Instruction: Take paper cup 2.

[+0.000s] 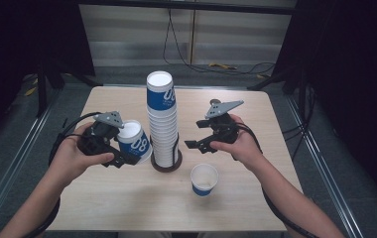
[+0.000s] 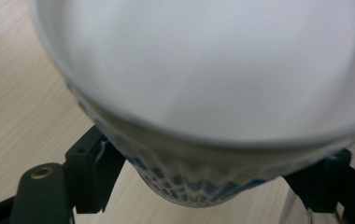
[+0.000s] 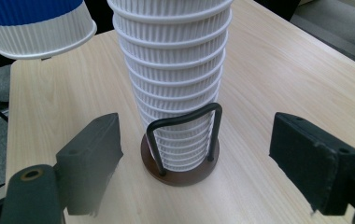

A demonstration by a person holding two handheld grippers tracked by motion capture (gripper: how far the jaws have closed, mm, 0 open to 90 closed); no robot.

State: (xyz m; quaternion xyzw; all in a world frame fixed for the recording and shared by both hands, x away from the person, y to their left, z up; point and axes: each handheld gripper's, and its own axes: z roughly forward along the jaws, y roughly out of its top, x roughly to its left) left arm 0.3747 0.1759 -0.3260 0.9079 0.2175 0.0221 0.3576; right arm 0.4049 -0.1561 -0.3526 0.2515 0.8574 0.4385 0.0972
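Cup [image 1: 133, 140] in blue and white sits between the jaws of the left gripper [image 1: 122, 157], which pinch it around its ribbed side. The cup is tipped, so its open mouth faces up and toward the person's side. In the left gripper view its white inside [image 2: 213, 65] is very close, and a black jaw stands on each side of it. It hangs above the table [image 1: 102, 198], just to the left of the tall stack of cups [image 1: 161, 119].

The stack stands straight up in a round brown holder [image 3: 180, 161] with a bent wire loop [image 3: 185, 126] on the near side. Its top is higher than the held cup. So the cup lies to the left of the stack and lower than the top. I think the cup would have to go up and to the right, and turn upright, to line up with the stack.

The left hand [image 1: 75, 156] is the nearer one to that cup. The right gripper [image 1: 199, 141] is on the other side of the stack, its jaws spread wide with nothing in them, pointed at the bottom of the stack.

Another cup, a single one [image 1: 204, 179], stands alone on the table, closer to the person, near the right hand [image 1: 241, 144].
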